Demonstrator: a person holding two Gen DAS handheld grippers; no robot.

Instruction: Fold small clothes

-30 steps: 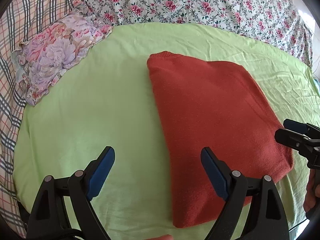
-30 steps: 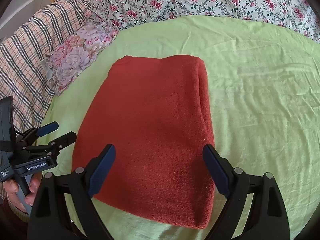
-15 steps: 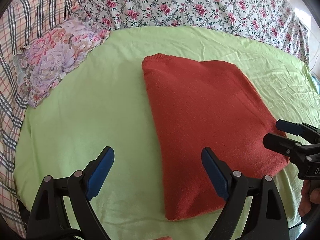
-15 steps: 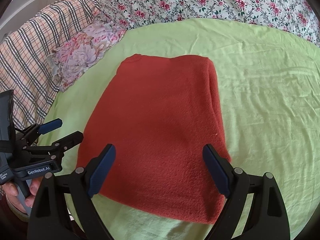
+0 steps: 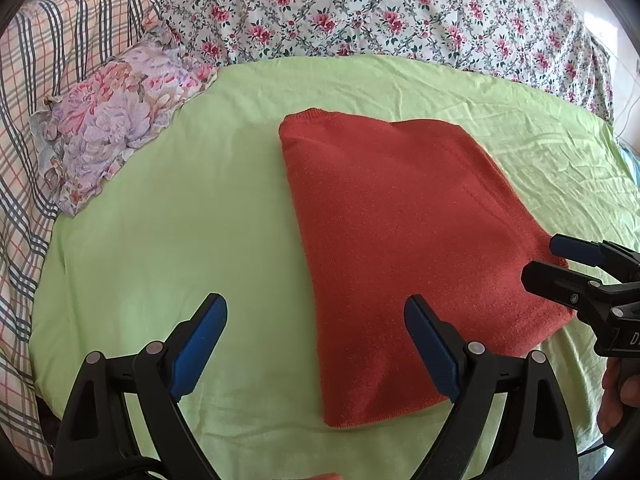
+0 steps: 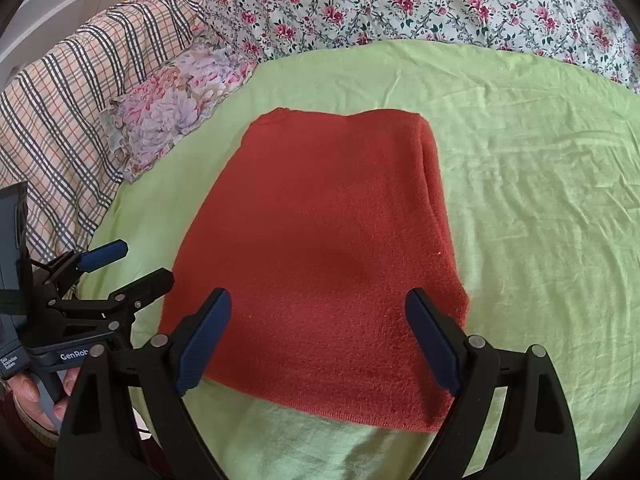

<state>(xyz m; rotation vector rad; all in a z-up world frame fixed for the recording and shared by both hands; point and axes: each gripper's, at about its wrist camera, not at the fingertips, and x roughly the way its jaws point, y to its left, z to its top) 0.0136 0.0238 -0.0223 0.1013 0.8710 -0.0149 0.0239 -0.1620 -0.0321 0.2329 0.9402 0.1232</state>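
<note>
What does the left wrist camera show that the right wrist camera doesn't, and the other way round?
Only the left wrist view shows the right gripper from the side, at the sweater's right edge, and the sweater's left folded edge.

Only the right wrist view shows the left gripper from the side with the hand holding it, and the layered fold along the sweater's right edge.

Both show the folded red sweater flat on the green sheet, the purple floral pillow, the plaid cloth, the flowered bedding, and open, empty grippers.

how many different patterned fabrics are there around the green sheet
3: a plaid blanket at far left, a pale floral pillow beside it at the sheet's edge, and a rose-print cover across the back. More may lie outside view.
</note>
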